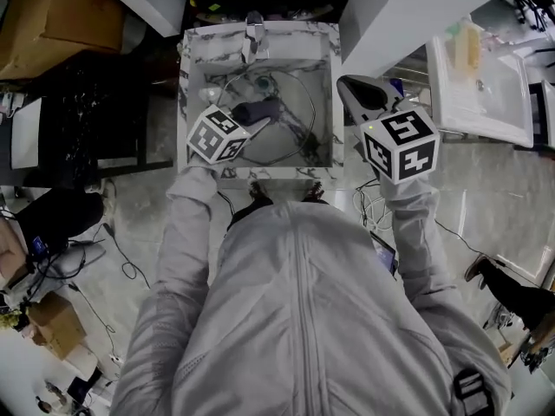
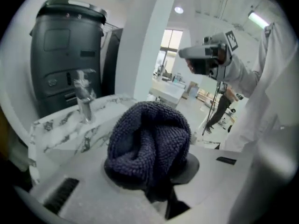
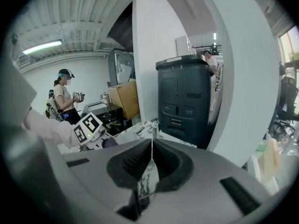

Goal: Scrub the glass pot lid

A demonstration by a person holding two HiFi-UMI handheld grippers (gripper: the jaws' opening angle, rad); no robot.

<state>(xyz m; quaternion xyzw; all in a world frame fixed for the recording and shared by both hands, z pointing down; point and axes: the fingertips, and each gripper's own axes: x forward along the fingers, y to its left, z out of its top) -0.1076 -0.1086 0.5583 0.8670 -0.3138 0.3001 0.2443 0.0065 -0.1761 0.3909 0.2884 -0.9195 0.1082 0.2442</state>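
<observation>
The glass pot lid (image 1: pixel 293 118) lies inside the marble-patterned sink (image 1: pixel 194 69), directly beneath and ahead of the left gripper (image 1: pixel 260 116). In the head view its round rim fills most of the basin floor. Relative to the right gripper (image 1: pixel 354 87), the lid sits to the left and lower, on the far side of the sink's right wall.

Left gripper: jaws clamped on a bunched dark blue knitted cloth (image 2: pixel 149 139). The cloth bulges out above and in front of the pads and fills the gap between them. In the head view the cloth (image 1: pixel 252 109) is positioned over the lid's near-left area. Contact between cloth and lid cannot be confirmed.

Right gripper (image 3: pixel 150 158): jaws brought fully together, pads meeting along a thin seam, nothing between them. It is raised over the sink's right rim, well apart from the lid.

Faucet (image 1: pixel 253 35): mounted at the far rim of the sink, ahead of the left gripper; in the left gripper view the faucet (image 2: pixel 84 99) appears left of the cloth.

A dark bin (image 3: pixel 187 101) stands ahead of the right gripper, beside a white pillar (image 3: pixel 154 50). A cardboard box (image 3: pixel 124 99) lies to the bin's left. A second person (image 3: pixel 65 97) stands far off to the left of the right gripper.
</observation>
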